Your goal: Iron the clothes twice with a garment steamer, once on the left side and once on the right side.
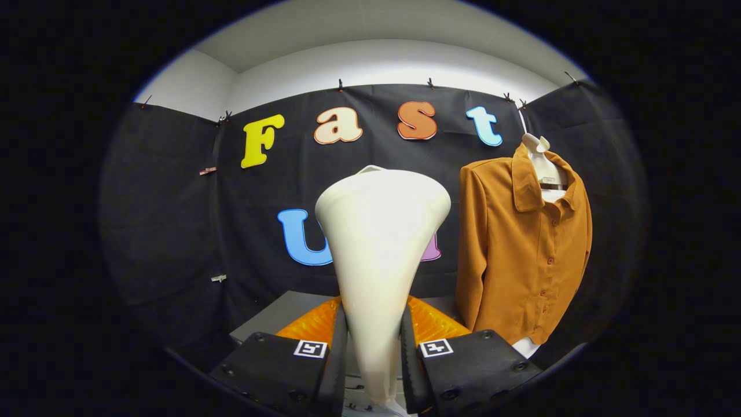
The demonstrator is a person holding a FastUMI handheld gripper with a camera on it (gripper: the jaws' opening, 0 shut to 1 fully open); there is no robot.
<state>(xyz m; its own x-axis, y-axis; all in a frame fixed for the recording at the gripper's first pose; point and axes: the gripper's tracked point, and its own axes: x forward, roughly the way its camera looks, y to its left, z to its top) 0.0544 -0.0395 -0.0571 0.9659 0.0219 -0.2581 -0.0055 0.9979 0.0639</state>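
Steamer (379, 255) clamped in gripper (374, 353), shirt (515, 255) beyond.

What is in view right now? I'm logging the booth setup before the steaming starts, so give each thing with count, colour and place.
Cream plastic garment steamer: one, cream-white, between the fingers, wide head up.
Rust-orange button-front shirt: one, rust-orange, hanging beyond the fingers, beside the steamer.
White hanger form: one, white, inside the shirt collar.
Grey table: one, grey, low behind the fingers.
Orange ribbed object: one, orange, on the table just behind the steamer; what it is cannot be told.
Black two-finger gripper: one, black with two square markers, both fingers pressed on the steamer's narrow handle.
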